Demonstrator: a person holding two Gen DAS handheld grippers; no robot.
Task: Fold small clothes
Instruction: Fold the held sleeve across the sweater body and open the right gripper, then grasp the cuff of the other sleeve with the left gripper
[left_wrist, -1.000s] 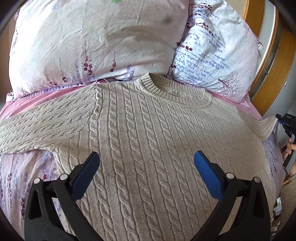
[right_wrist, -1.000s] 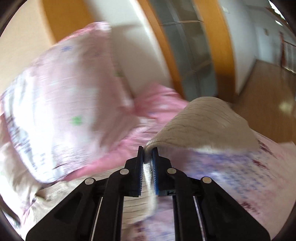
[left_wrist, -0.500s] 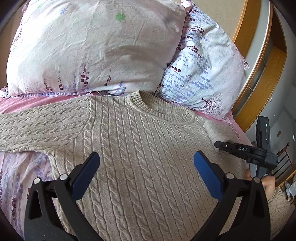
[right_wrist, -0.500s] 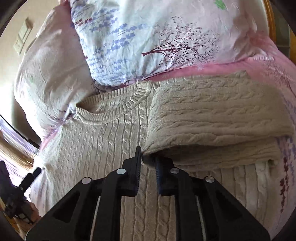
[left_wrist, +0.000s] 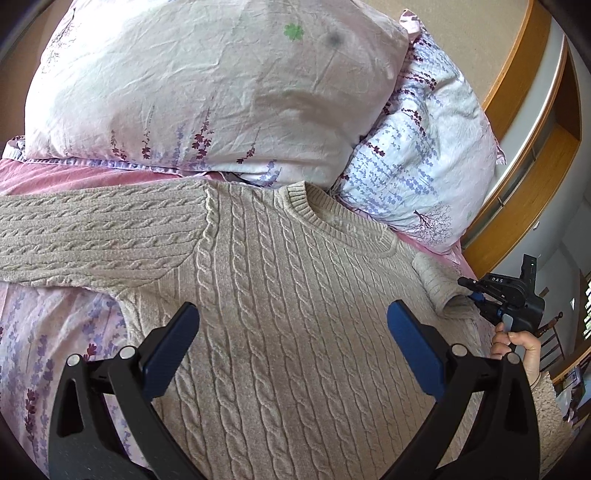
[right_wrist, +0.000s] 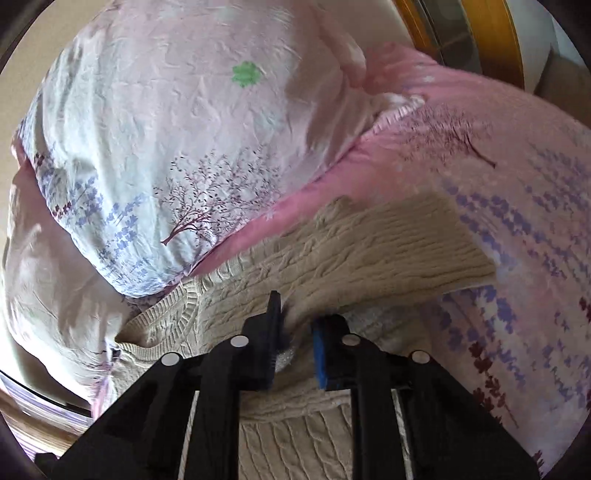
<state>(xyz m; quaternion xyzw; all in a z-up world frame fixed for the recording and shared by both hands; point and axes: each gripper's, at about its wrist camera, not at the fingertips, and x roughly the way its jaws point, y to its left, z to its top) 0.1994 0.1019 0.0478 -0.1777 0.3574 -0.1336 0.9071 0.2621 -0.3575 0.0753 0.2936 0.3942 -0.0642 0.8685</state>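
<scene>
A beige cable-knit sweater (left_wrist: 280, 295) lies face up on the bed, neckline toward the pillows. Its left sleeve (left_wrist: 92, 240) stretches flat out to the left. The right sleeve (right_wrist: 369, 251) lies doubled over by the shoulder, a short roll of it (left_wrist: 439, 288) showing in the left wrist view. My left gripper (left_wrist: 291, 321) hovers open over the sweater's chest, nothing between its blue pads. A hand (left_wrist: 517, 347) holds my right gripper (right_wrist: 297, 332) at that sleeve; its jaws are closing, with sleeve fabric between them.
Two floral pillows (left_wrist: 207, 85) (left_wrist: 424, 147) lean against the headboard just beyond the neckline. Pink and lavender-print bedding (left_wrist: 44, 332) surrounds the sweater. A wooden door frame (left_wrist: 524, 177) and the bed's right edge lie behind the right gripper.
The right gripper carried the raised sleeve in from the bed's side and lowered it by the shoulder. The left gripper drifted a little, staying open.
</scene>
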